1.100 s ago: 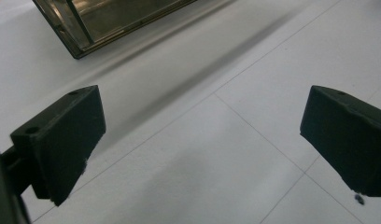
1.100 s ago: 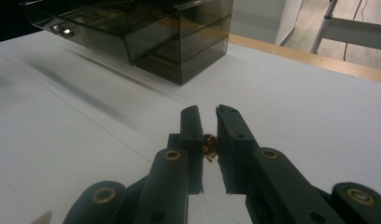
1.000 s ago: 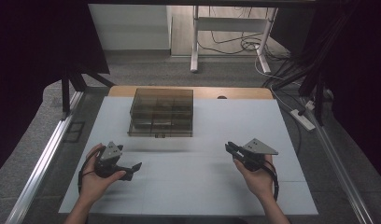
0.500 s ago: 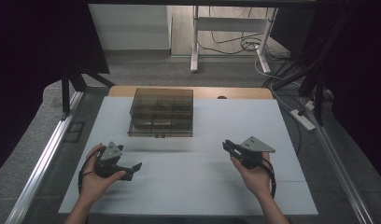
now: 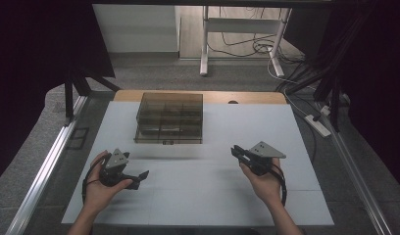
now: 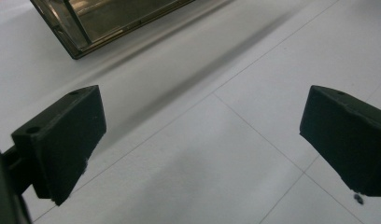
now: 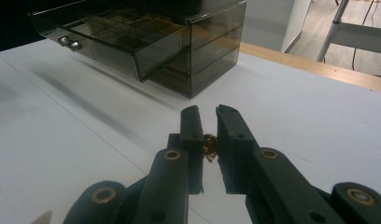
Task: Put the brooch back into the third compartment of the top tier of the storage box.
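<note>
Apparently the right tool (image 7: 208, 122), low in centre frame, pinches a small amber thing (image 7: 209, 143), perhaps a bead, meant for the open drawer (image 7: 109, 39) upper left, while the left tool (image 6: 202, 140) waits wide open, empty.

Smoked transparent plastic drawer box (image 5: 169, 117) on white tabletop (image 5: 208, 196); left hand-held gripper (image 5: 139, 177) and right hand-held gripper (image 5: 237, 152) before it, the right clamping a small amber bead (image 7: 209, 144).

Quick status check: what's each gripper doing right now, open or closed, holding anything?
Left gripper: open, jaws wide apart, nothing between them.
Right gripper: closed on a small amber object pinched between its jaws.
</note>
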### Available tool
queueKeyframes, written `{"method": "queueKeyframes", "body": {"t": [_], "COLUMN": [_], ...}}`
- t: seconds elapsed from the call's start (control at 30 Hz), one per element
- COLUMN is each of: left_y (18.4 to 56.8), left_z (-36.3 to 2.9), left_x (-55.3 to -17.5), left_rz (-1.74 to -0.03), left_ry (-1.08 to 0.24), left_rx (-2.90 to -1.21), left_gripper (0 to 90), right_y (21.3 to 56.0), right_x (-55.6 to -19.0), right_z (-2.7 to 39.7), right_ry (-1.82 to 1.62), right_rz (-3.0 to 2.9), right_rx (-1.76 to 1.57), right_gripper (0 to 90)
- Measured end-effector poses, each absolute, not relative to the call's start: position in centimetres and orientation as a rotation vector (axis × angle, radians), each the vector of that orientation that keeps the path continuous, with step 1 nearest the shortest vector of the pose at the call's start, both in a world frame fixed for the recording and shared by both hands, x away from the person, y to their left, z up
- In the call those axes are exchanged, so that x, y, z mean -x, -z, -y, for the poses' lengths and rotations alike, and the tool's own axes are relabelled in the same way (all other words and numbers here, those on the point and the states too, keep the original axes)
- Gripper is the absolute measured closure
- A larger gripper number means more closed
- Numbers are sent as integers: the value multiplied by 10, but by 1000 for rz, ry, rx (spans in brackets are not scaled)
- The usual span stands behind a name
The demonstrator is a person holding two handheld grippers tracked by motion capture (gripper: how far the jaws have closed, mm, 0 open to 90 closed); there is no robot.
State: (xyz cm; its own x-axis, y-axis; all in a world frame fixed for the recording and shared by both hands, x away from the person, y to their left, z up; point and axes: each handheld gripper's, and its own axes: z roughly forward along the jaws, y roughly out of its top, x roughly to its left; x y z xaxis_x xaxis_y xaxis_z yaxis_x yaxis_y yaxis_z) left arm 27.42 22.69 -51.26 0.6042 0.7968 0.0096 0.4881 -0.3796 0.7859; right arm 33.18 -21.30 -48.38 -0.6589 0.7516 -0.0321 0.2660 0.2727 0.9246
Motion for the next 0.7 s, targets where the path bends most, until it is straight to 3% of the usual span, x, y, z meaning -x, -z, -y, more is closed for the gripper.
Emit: {"method": "queueKeyframes", "body": {"t": [0.7], "left_y": [512], "left_z": [-227], "left_x": [-274], "left_rz": [-1012], "left_ry": [-502], "left_rx": [-2048], "left_gripper": [13], "right_y": [481], "right_x": [-339], "right_z": [199], "right_ry": [-1386], "right_rz": [-2084], "right_rx": [-902], "right_gripper": [806]}}
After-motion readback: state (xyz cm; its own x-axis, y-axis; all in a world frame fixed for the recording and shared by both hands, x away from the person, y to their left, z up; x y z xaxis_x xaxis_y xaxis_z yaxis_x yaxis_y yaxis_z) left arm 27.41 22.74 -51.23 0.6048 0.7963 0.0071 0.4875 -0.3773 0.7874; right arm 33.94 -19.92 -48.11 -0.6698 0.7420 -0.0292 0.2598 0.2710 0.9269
